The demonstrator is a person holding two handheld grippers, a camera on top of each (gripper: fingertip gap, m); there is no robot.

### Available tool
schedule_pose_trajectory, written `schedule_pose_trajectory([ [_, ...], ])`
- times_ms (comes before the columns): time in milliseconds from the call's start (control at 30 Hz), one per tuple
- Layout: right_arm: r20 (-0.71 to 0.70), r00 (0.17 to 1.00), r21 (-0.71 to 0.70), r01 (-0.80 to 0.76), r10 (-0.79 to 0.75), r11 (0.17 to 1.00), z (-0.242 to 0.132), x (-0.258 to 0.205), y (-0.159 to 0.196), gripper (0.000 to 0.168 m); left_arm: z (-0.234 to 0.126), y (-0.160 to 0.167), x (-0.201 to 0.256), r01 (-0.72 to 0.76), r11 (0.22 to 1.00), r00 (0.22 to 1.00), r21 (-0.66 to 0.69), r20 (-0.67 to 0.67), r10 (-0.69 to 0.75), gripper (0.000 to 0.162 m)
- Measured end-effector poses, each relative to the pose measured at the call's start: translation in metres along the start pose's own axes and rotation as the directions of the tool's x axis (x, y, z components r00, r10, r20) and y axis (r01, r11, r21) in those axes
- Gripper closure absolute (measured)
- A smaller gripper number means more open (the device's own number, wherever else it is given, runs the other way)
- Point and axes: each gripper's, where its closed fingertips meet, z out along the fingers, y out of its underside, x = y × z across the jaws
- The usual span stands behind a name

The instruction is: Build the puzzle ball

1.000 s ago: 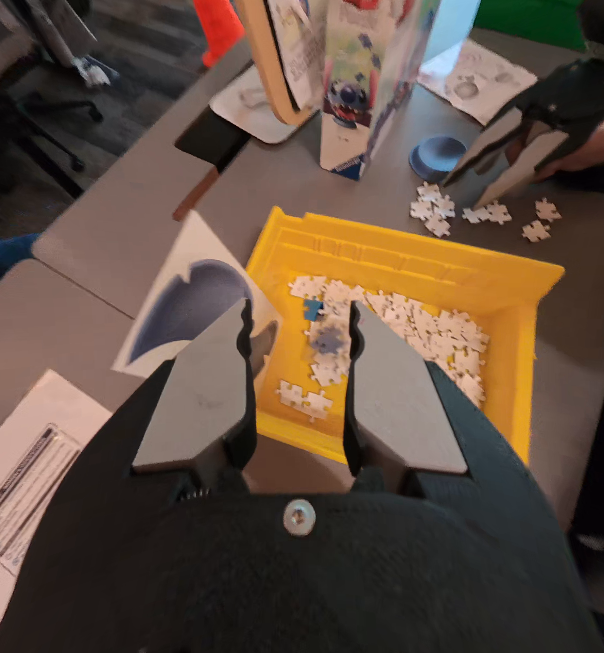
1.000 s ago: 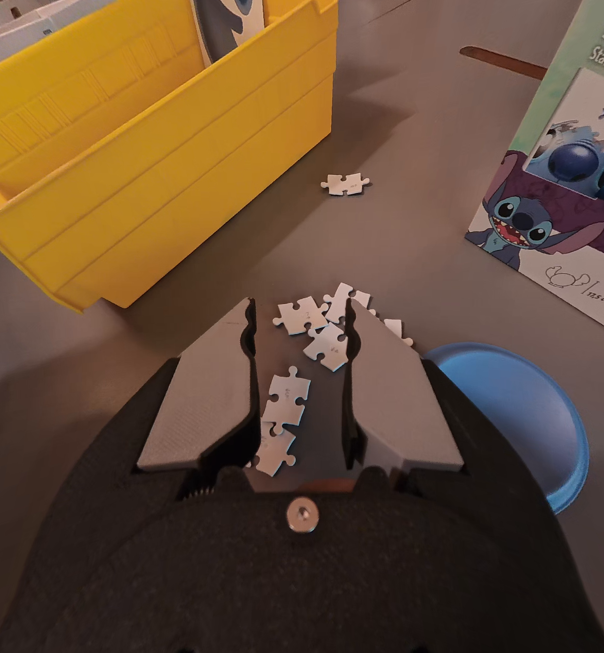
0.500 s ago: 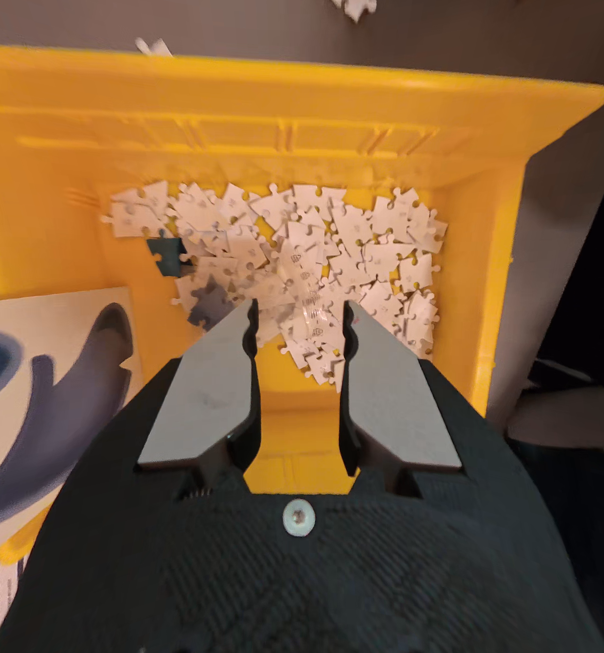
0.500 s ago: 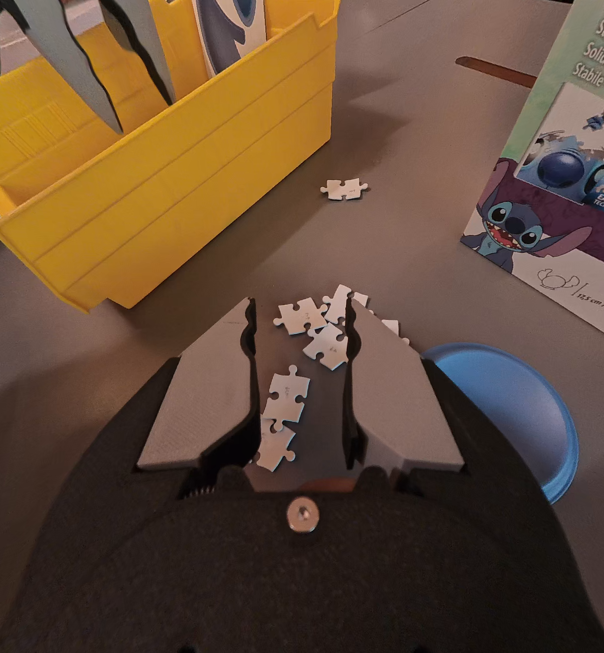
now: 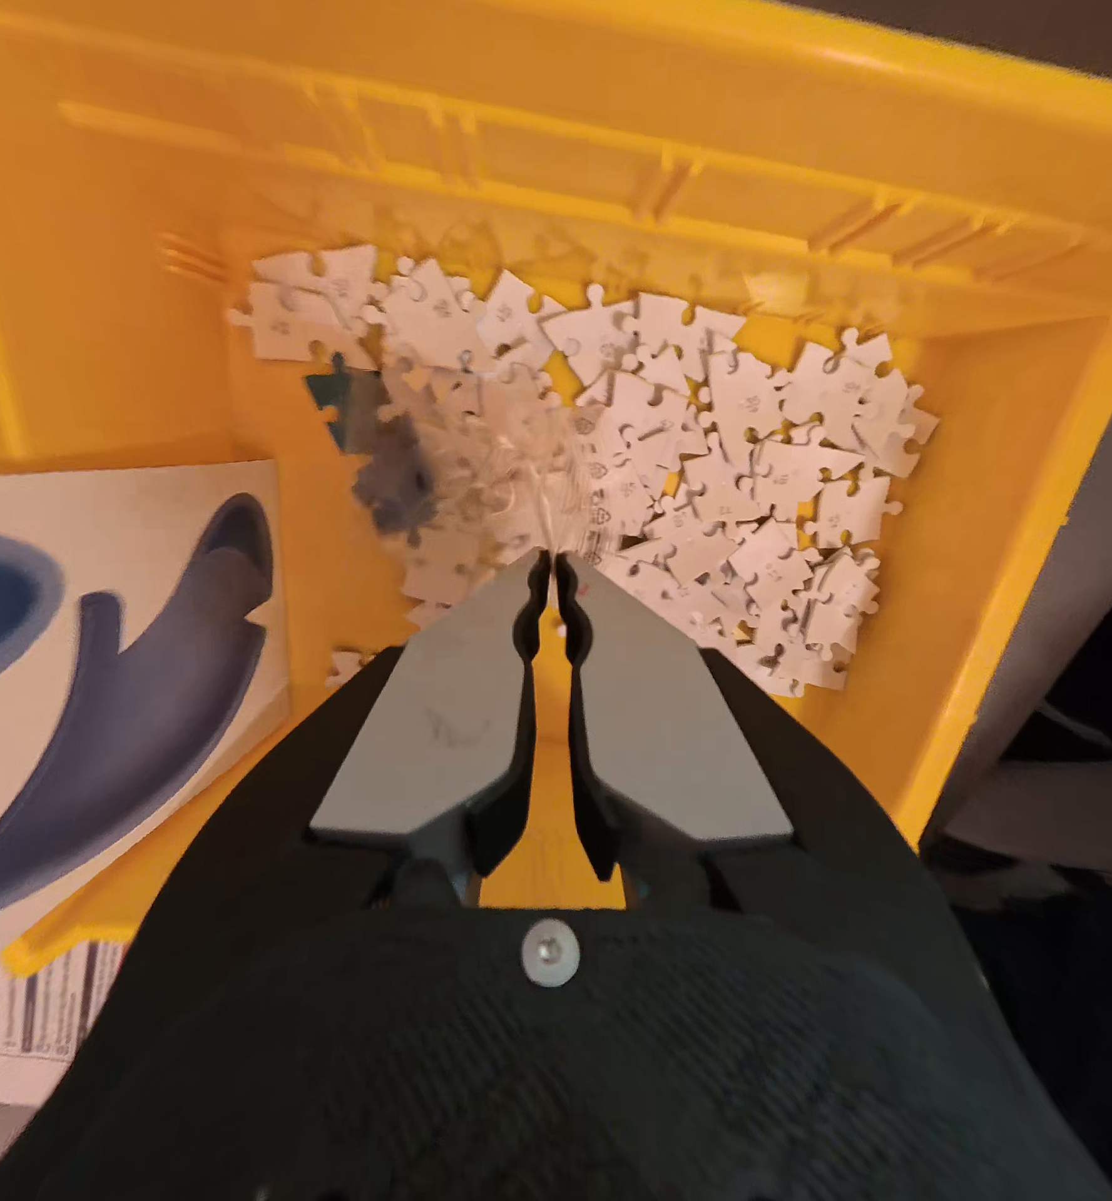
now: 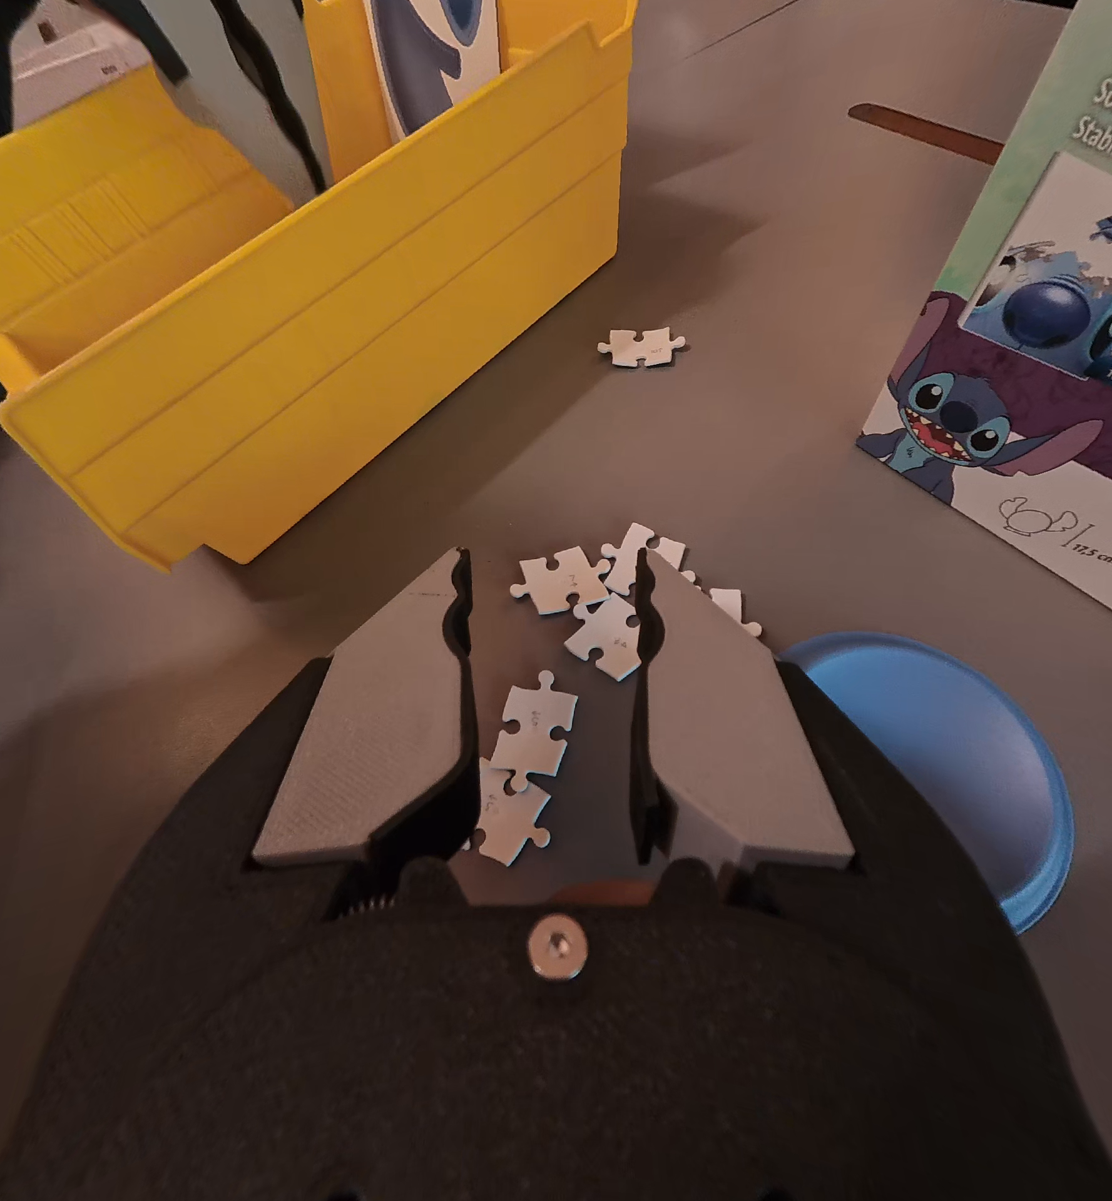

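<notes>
Left claw (image 5: 552, 562) now nearly closed inside yellow bin (image 5: 605, 130), tips in loose puzzle pieces (image 5: 735, 455) just ahead; catch unclear, blurred. Spread wide half a second ago. Probably fetching another piece. Right claw (image 6: 553, 565) unchanged, open over table pieces (image 6: 533, 728).

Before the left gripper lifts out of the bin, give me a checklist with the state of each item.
1. Left gripper closed at the tips: ok.
2. A piece actually pinched: cannot tell, the pile of pieces is blurred at the tips.
3. Tips inside the yellow bin: ok.
4. Printed card clear of the fingers: ok, it lies to the left.
5. Right gripper open over the loose pieces on the table: ok.
</notes>
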Motion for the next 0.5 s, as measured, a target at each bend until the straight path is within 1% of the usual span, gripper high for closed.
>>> schedule_pose_trajectory([
  [100,0.001,1.0,-0.007,-0.002,0.002,1.0,0.001,0.0,0.002,0.12,-0.019,-0.002,-0.011,0.033,0.996,0.999,0.087,0.022,-0.035,0.162],
  [200,0.0,1.0,-0.015,-0.003,0.003,1.0,0.003,0.001,0.004,0.12,-0.032,0.0,-0.022,0.062,0.988,0.997,0.144,0.03,-0.067,0.162],
  [500,-0.004,1.0,-0.025,-0.005,0.005,1.0,0.005,0.002,0.006,0.12,-0.043,0.003,-0.051,0.155,0.957,0.987,0.246,-0.001,-0.159,0.162],
])
